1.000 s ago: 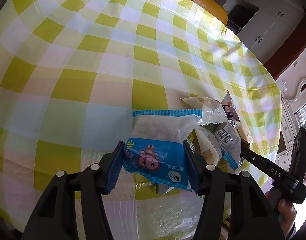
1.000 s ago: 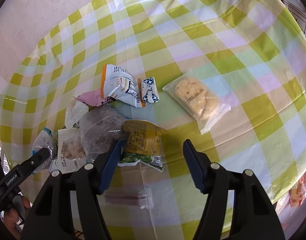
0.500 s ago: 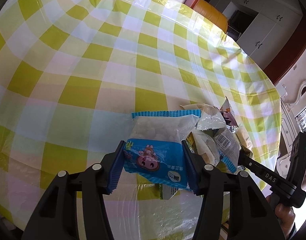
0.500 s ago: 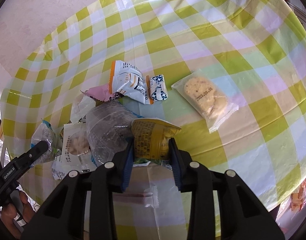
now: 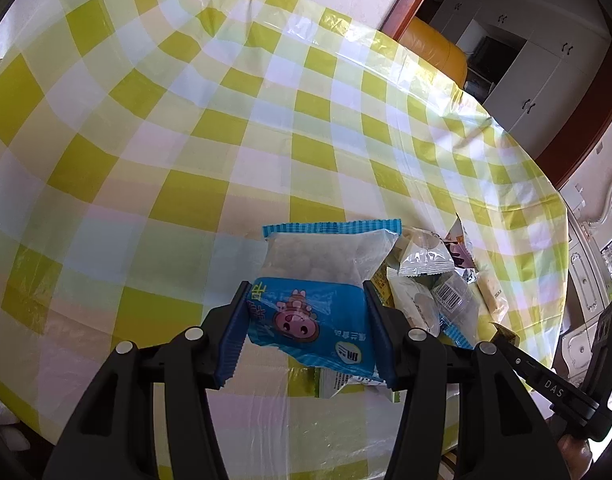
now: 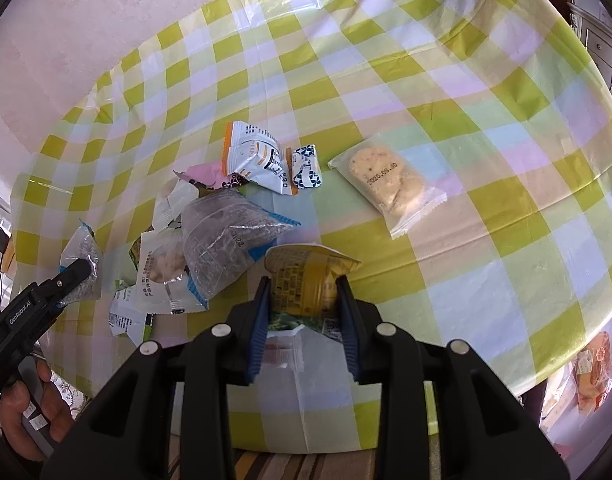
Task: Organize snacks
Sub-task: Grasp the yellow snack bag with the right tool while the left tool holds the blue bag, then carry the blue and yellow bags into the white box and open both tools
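My left gripper [image 5: 306, 296] is shut on a blue and clear snack bag [image 5: 325, 256] with a pink cartoon pig, held just above the checked tablecloth [image 5: 186, 140]. In the right wrist view my right gripper [image 6: 302, 285] is shut on a yellow printed snack packet [image 6: 309, 264], whose top bulges out above the blue pads. That packet sits at the near edge of a pile of wrappers [image 6: 222, 240]. The left gripper's finger [image 6: 72, 276] shows at the far left of that view, with its bag [image 6: 82, 250] and the person's hand [image 6: 34, 412] below.
A clear cookie packet [image 6: 385, 184] lies alone right of the pile. A white-and-orange packet [image 6: 254, 160], a small blue-patterned sweet [image 6: 306, 166] and a pink wrapper [image 6: 206, 170] lie behind it. An orange chair [image 5: 433, 48] and white cupboards [image 5: 545, 72] stand beyond the table.
The right gripper's jaws have closed from wide apart onto the yellow packet and moved slightly forward. The left gripper keeps its grip on the blue bag and has tilted up a little.
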Action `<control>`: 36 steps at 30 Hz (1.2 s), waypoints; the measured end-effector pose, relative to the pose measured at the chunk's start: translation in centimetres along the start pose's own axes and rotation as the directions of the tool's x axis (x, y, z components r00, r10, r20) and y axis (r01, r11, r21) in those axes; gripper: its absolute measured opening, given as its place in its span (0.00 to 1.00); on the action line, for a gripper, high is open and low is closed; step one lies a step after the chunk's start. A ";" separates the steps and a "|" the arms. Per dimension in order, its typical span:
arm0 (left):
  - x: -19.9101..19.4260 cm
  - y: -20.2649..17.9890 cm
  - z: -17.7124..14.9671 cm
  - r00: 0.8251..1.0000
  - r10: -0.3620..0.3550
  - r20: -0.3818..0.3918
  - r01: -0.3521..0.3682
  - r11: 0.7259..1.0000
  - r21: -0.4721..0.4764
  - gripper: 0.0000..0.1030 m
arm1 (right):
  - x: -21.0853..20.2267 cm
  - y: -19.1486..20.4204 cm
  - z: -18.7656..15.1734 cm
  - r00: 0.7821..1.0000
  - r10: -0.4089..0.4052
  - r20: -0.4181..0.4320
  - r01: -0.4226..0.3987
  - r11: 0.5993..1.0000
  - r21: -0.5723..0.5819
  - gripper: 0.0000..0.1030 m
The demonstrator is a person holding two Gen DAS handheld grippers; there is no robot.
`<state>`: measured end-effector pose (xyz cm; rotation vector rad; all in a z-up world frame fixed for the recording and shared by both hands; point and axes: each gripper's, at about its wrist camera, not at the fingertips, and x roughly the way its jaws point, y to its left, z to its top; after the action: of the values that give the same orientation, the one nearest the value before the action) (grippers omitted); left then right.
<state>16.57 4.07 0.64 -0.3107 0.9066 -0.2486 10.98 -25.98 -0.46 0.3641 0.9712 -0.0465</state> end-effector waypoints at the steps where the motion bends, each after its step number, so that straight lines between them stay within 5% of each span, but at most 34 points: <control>1: -0.2 -0.1 0.0 1.000 0.001 0.005 -0.001 1.000 0.002 0.51 | -0.2 0.0 -0.1 1.000 0.000 0.001 0.000 1.000 -0.004 0.31; 17: -1.9 -4.5 -2.4 0.999 -0.039 -0.026 0.041 0.996 0.082 0.51 | -3.0 -0.8 -1.8 1.000 0.013 0.002 -0.013 1.000 -0.010 0.31; 36: -1.7 -12.9 -5.8 0.983 -0.140 -0.118 0.162 0.966 0.203 0.51 | -7.5 -7.6 -3.3 0.999 0.015 0.031 -0.019 0.993 0.116 0.31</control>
<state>9.87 -8.22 3.30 -0.1701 0.9496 -0.5033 2.55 -33.01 1.85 0.4774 0.9374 -0.0930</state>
